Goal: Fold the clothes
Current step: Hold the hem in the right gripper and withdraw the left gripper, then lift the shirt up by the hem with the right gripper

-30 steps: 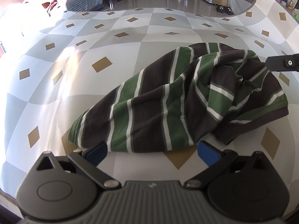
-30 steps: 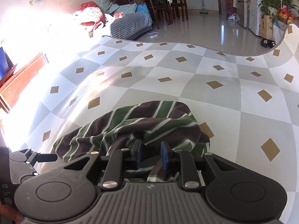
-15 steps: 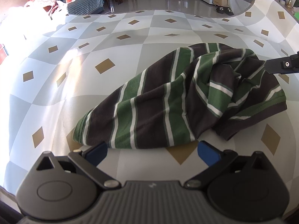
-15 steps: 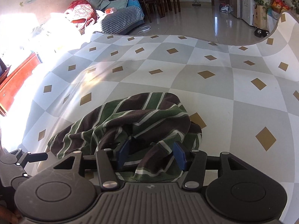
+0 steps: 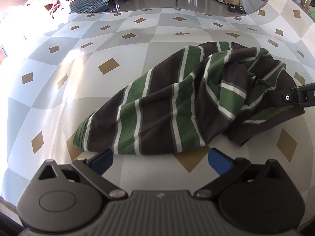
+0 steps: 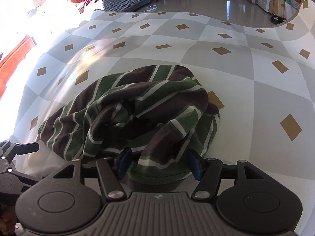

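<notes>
A striped shirt (image 5: 177, 106) in dark brown, green and white lies bunched in a loose heap on the tabletop (image 5: 122, 63), which is covered with a grey-and-white checked cloth dotted with tan diamonds.

The left claw (image 5: 159, 158) is tilted steeply down toward the tabletop, just short of the near edge of the shirt. Its jaws are spread wide with nothing between them; the left blue pad sits right at the hem of the cloth, while the right pad is over bare tabletop.

The right claw (image 6: 158, 165) also points steeply down, low over the crumpled end of the shirt (image 6: 137, 116). Its jaws are opening, and a thick fold of the fabric, with a banded hem, lies between the blue pads (image 6: 124, 162). The pads are clear of the cloth on both sides, so the fold is released and not pinched. In the left wrist view, a black part of the right claw (image 5: 295, 98) shows at the right edge, over the far end of the shirt.

Beyond the tabletop are a tiled floor (image 6: 196, 2), chairs and a sofa with piled fabrics.
</notes>
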Demonstrator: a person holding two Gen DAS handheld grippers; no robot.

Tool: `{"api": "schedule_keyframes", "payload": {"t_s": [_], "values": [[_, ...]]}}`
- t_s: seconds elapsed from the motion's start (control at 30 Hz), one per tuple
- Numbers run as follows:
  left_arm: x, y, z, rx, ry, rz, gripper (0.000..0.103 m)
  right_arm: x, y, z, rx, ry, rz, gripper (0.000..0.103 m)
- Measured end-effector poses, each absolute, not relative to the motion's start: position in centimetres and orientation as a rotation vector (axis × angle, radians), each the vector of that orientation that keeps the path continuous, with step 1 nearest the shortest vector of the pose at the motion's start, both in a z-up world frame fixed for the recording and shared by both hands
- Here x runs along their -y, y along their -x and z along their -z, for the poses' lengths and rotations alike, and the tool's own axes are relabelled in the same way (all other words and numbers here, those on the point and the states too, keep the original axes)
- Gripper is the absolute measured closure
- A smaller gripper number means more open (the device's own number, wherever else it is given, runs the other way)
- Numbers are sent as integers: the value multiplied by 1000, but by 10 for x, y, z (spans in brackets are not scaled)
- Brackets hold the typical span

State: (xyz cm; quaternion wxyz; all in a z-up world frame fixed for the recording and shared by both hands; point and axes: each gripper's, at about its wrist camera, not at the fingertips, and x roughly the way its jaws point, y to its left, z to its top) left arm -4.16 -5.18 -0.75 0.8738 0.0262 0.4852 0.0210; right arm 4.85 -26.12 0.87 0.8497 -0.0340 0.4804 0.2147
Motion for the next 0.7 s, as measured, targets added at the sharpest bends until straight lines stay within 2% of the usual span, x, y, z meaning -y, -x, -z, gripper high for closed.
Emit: {"api": "schedule_keyframes", "payload": {"t_s": [0.2, 0.23, 0.33, 0.4, 0.5, 0.7], "values": [[52, 39, 13, -1029, -68, -53, 0, 252, -52, 5, -1012, 114, -442, 43], [52, 39, 14, -1032, -68, -56, 0, 250, -52, 6, -1011, 123, -443, 46], [52, 39, 14, -1032, -73, -60, 0, 245, -51, 7, -1003, 151, -452, 64], [53, 40, 12, -1027, -80, -59, 0, 245, -50, 4, -993, 156, -456, 82], [55, 42, 10, -1021, -88, -58, 0, 249, -49, -6, -967, 109, -470, 89], [59, 46, 8, -1023, -87, -48, 0, 256, -44, -33, -897, 11, -540, 93]]}}
